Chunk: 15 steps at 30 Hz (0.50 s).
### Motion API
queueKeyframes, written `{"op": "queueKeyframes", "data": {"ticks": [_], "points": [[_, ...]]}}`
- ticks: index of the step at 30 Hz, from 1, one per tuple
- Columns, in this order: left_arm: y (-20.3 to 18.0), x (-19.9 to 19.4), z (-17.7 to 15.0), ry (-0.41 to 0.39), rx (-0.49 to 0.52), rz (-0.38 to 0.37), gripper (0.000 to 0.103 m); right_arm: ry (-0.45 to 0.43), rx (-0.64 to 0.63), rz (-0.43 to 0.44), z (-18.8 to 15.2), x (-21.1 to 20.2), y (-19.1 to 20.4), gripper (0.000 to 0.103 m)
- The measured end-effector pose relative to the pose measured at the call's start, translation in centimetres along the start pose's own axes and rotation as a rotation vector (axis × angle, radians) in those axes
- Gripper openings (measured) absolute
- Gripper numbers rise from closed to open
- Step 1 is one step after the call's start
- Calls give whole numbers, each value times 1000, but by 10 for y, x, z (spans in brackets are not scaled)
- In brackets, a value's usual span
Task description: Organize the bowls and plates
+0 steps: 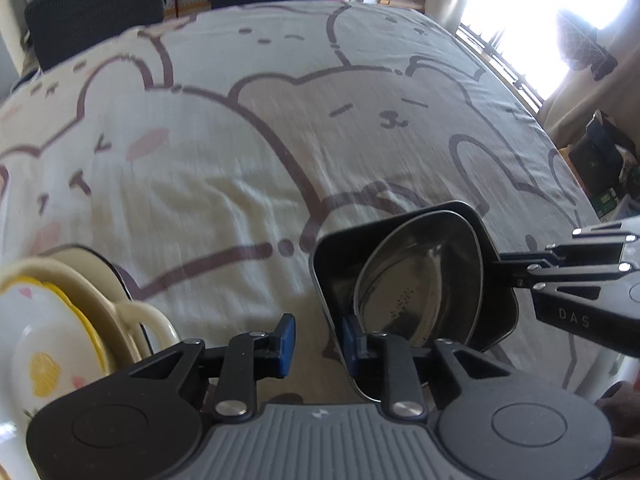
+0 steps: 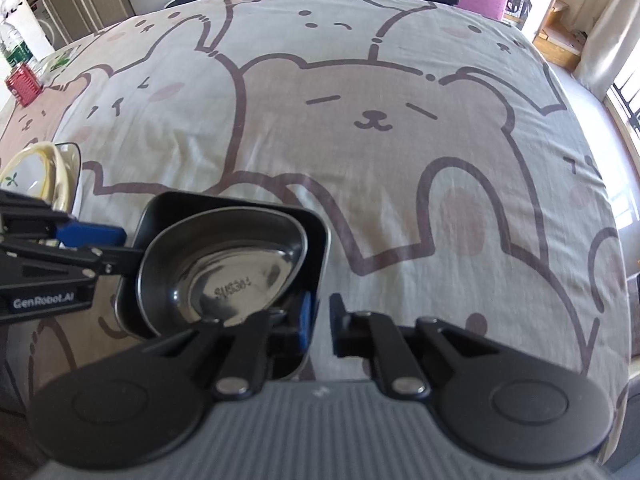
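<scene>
On a table draped in a bear-print cloth [image 2: 360,128], a black square dish [image 1: 332,264] holds a heart-shaped steel bowl [image 1: 416,292] nested inside it, and both grippers grip this pair from opposite sides. In the left wrist view the left gripper [image 1: 316,340] sits at six o'clock, its jaws narrowed around the near wall of the dish: one blue pad stands outside the wall, the other inside against the steel bowl's rim. The right gripper [image 1: 516,272] enters that view from three o'clock, its jaws nearly closed and pinching the far rim. The right wrist view shows the reverse: the right gripper [image 2: 320,320] at six o'clock, one blue pad inside the black square dish [image 2: 316,232] and the other finger outside it, while the left gripper [image 2: 120,248] reaches in from nine o'clock onto the opposite rim. Only this view shows the stamped lettering on the floor of the heart-shaped steel bowl [image 2: 232,272] clearly, and a red box [image 2: 22,84] at ten o'clock near the table edge. Only the left wrist view shows, at eight o'clock, the stack of a cream handled dish [image 1: 132,320] holding a white bowl with a yellow heart [image 1: 44,360]; the other view catches just its rim.
</scene>
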<state>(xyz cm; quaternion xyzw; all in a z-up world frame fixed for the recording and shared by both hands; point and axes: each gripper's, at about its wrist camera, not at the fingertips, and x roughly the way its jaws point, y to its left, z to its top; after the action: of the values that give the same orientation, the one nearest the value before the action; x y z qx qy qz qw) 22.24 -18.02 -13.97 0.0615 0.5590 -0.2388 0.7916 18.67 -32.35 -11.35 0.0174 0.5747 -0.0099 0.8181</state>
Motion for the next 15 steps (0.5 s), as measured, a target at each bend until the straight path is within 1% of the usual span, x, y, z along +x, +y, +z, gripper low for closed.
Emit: {"op": "queueKeyframes", "data": {"ticks": [2,6,9,11,15], "points": [[0,3,-1,12,-15,-19,18,9,21,15,0,2,-2,8],[0,8,-1,27,-48,-45,10,15,26,15,0,6,-1,7],[1,10,0,32,-68,-50,9,10,16,15,0,8,-1,7],[2,11,0,36,-81,-55,9,2,31,24,1,10,-3,7],[9,9,0,38,-134,-77,8,11,25,19,3,13,-3,7]]}}
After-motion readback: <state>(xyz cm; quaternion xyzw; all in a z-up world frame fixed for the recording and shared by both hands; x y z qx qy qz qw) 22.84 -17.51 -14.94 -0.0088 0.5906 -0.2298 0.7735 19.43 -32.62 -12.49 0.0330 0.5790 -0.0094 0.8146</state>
